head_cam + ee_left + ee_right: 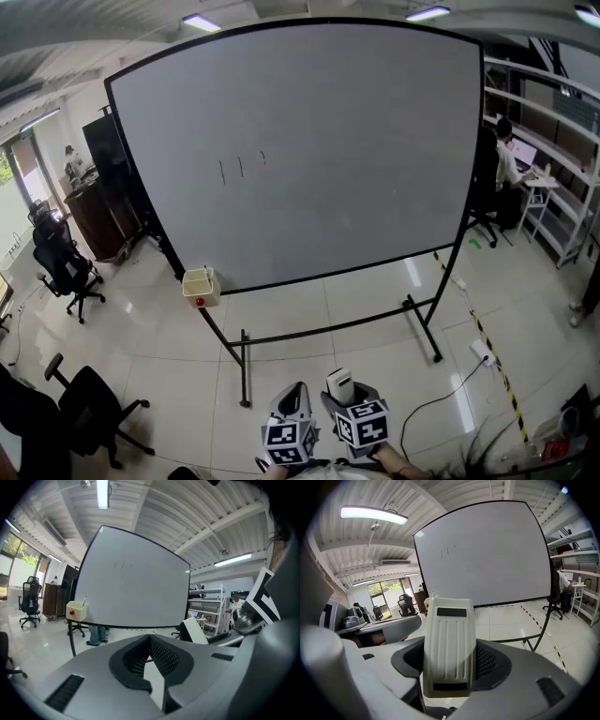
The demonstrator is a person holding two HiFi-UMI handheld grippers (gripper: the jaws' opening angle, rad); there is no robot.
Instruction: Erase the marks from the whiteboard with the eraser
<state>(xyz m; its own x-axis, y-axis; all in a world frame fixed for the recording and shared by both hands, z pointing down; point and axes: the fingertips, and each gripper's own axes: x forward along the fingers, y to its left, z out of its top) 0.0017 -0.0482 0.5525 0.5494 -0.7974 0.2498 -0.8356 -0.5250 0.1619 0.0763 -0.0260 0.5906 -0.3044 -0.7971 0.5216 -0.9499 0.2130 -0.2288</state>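
Right gripper [451, 665], nearest and held low: its fingers are clamped on the white eraser [449, 634], which stands upright between them, ribbed back to the camera, probably so that its wiping face can meet the board. The left gripper [150, 640] is just beside it, fingers pressed together on nothing, apparently spare. Well ahead of both sets of fingers stands the whiteboard [309, 150]. Its short marks [240, 167] sit high and left of them, not yet wiped.
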